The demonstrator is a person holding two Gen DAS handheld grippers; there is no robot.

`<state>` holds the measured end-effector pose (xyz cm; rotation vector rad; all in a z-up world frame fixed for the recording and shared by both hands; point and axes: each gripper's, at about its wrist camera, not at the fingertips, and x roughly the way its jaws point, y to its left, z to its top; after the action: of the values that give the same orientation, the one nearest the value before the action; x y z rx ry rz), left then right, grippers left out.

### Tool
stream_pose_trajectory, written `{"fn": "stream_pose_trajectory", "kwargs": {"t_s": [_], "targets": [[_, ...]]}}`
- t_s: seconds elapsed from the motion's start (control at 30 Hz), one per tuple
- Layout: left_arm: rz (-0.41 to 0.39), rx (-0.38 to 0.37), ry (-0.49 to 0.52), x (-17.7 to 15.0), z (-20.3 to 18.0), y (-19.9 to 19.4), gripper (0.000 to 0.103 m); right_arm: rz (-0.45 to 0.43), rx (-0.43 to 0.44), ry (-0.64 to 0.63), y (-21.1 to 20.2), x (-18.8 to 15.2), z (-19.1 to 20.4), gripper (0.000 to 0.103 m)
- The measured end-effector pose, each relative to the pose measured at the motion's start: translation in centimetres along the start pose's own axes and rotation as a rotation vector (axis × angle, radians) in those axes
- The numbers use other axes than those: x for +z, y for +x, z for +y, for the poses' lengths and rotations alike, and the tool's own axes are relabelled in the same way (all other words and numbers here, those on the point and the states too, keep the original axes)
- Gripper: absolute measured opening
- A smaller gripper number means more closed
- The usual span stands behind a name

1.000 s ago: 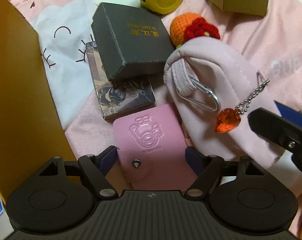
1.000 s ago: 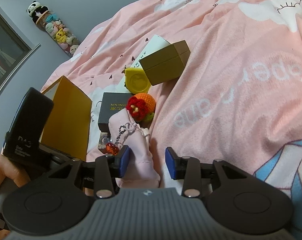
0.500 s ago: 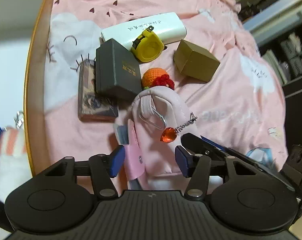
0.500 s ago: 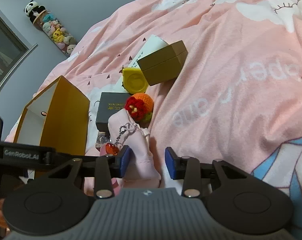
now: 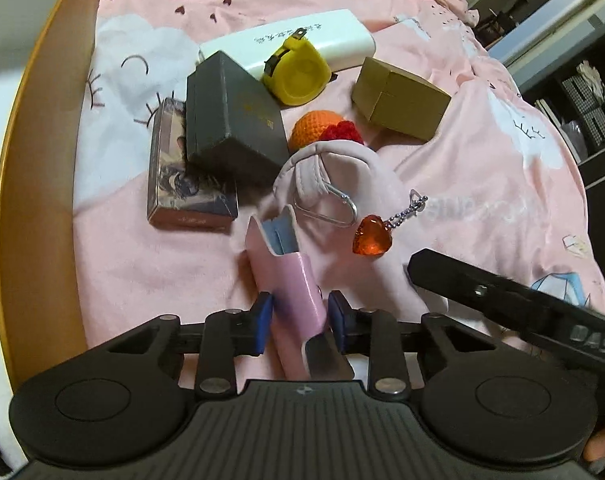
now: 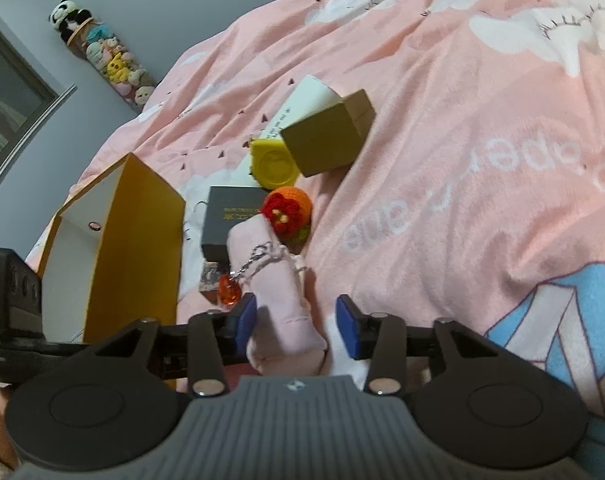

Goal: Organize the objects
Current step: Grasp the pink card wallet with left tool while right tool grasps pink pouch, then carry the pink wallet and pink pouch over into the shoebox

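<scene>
My left gripper [image 5: 300, 322] is shut on a pink card holder [image 5: 290, 280] and holds it on edge above the bed. Beyond it lies a pale pink pouch [image 5: 342, 184] with a red heart charm [image 5: 372, 236]. My right gripper [image 6: 296, 326] is open, its fingers either side of the pouch's near end [image 6: 278, 300], not clamping it. An open orange box [image 6: 130, 248] stands to the left; its wall shows in the left wrist view [image 5: 30, 184].
On the pink bedspread [image 6: 462, 140] lie a dark box [image 5: 230, 120], a picture-printed box [image 5: 182, 184], a yellow tape measure [image 5: 298, 72], a white case [image 5: 294, 36], a gold box [image 5: 398, 104] and an orange crochet ball [image 5: 314, 130]. Plush toys [image 6: 106, 64] hang on the wall.
My left gripper has closed on the pink card holder, lifted it off the bed and turned it on edge. The right gripper has stayed open around the pouch.
</scene>
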<state>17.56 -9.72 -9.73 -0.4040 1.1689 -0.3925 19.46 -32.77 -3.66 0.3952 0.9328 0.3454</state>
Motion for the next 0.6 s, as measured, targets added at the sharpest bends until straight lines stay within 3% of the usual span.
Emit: {"fn": "stream_pose_trajectory", "kwargs": {"t_s": [0.07,0.23,0.4,0.6], "targets": [[-0.004,0.027,0.024,-0.1,-0.3,0.1,0.032,0.005,0.008,-0.030,-0.1,0.4,0.8,0.063],[-0.009,0.037,0.039,-0.3,-0.4,0.0,0.031,0.023,-0.039,-0.135,0.8,1.5,3.0,0.064],[-0.014,0.055,0.062,-0.6,-0.6,-0.2,0.030,0.084,-0.060,-0.176,3.1,1.8,4.0,0.052],[-0.049,0.073,0.083,-0.9,-0.9,-1.8,0.026,0.069,-0.071,-0.196,2.1,1.5,4.6,0.038]]}}
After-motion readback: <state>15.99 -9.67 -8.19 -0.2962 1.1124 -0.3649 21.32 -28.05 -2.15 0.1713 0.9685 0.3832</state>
